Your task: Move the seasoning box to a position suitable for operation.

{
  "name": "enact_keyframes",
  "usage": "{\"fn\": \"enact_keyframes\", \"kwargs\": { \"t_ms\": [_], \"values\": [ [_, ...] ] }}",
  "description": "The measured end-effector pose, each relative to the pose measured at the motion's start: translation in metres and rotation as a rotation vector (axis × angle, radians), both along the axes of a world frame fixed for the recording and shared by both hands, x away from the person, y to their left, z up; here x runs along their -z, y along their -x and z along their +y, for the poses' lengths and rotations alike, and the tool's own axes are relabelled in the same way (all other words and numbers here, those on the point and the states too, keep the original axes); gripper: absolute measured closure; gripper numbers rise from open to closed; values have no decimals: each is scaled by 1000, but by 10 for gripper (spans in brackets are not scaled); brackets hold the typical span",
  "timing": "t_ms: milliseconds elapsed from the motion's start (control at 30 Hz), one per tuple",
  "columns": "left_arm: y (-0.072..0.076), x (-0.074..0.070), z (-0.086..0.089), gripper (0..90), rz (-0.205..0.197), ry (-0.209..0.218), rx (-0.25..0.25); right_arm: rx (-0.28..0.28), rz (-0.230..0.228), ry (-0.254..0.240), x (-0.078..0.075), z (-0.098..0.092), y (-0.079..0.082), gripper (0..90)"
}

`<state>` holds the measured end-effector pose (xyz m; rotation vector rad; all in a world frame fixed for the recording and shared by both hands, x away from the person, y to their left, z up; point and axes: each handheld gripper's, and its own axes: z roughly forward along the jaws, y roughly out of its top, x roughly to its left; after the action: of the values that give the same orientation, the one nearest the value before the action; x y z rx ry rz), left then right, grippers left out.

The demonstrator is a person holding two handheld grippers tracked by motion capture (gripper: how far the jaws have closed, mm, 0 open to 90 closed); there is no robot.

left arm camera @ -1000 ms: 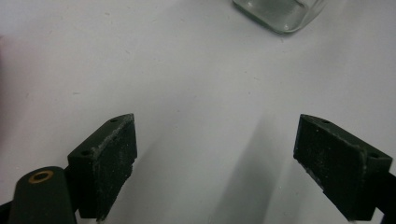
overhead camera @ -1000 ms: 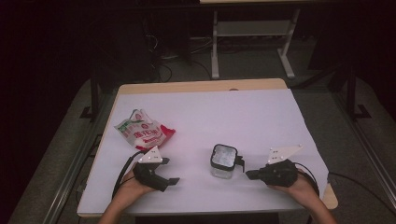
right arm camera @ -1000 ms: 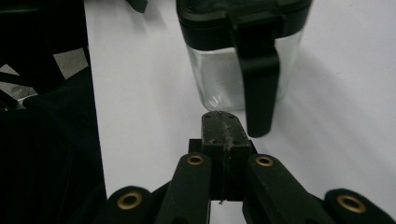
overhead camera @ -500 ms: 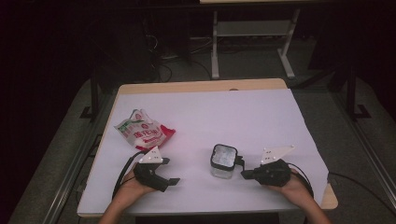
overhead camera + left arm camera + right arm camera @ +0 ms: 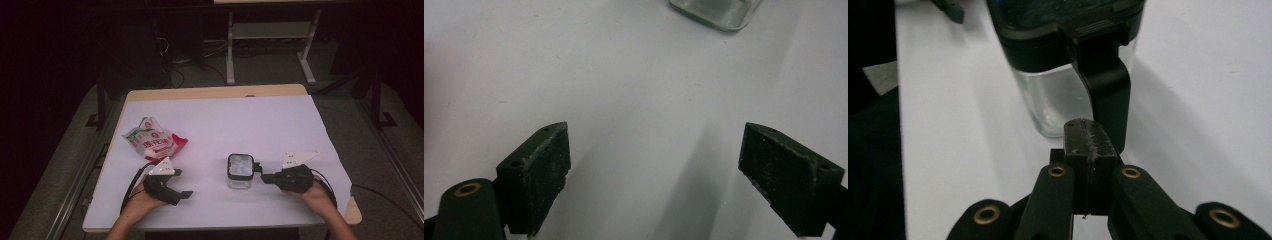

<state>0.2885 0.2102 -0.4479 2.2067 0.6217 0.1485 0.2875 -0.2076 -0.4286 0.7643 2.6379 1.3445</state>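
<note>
A clear square jar (image 5: 240,172) with a black clip-on lid stands on the white table near the front. My right gripper (image 5: 263,177) points left at the jar's right side with its jaws shut. In the right gripper view its tip (image 5: 1085,134) sits right at the black latch flap (image 5: 1104,85) that hangs from the lid, and I see nothing between the pads. My left gripper (image 5: 182,183) rests left of the jar, open and pointing right. In the left gripper view its jaws (image 5: 654,175) stand wide over bare table, with the jar's base (image 5: 719,11) ahead.
A red and white snack bag (image 5: 156,140) lies on the table (image 5: 250,120) behind the left gripper. The table's wooden edge shows at the back and front right. A metal stand (image 5: 270,35) and cables sit on the dark floor beyond.
The right gripper has shifted a little toward the jar, its tip now at the lid's latch. The left gripper, the jar and the bag have kept still.
</note>
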Motion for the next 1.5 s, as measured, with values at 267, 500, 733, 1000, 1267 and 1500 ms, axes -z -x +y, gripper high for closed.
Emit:
{"fn": "enact_keyframes", "kwargs": {
  "t_ms": [267, 500, 733, 1000, 1267, 1500],
  "values": [
    [0, -1, 0, 128, -2, 5, -2, 36, -7, -21, 1, -2, -13, 896],
    [1, -1, -1, 129, -6, 6, 0, 51, -27, -25, 2, -1, -18, 896],
    [0, -2, 0, 129, -5, 12, -3, 64, -24, -27, 0, -7, -12, 867],
    [0, -3, 2, 131, -4, 20, -6, 106, -14, 2, -4, -20, -1, 702],
    [0, -3, 2, 131, -2, 20, -9, 198, -23, 45, 1, -32, -4, 348],
    [0, -4, 1, 132, -3, 13, -9, 229, -7, 43, 7, -37, -6, 247]
  ]
}}
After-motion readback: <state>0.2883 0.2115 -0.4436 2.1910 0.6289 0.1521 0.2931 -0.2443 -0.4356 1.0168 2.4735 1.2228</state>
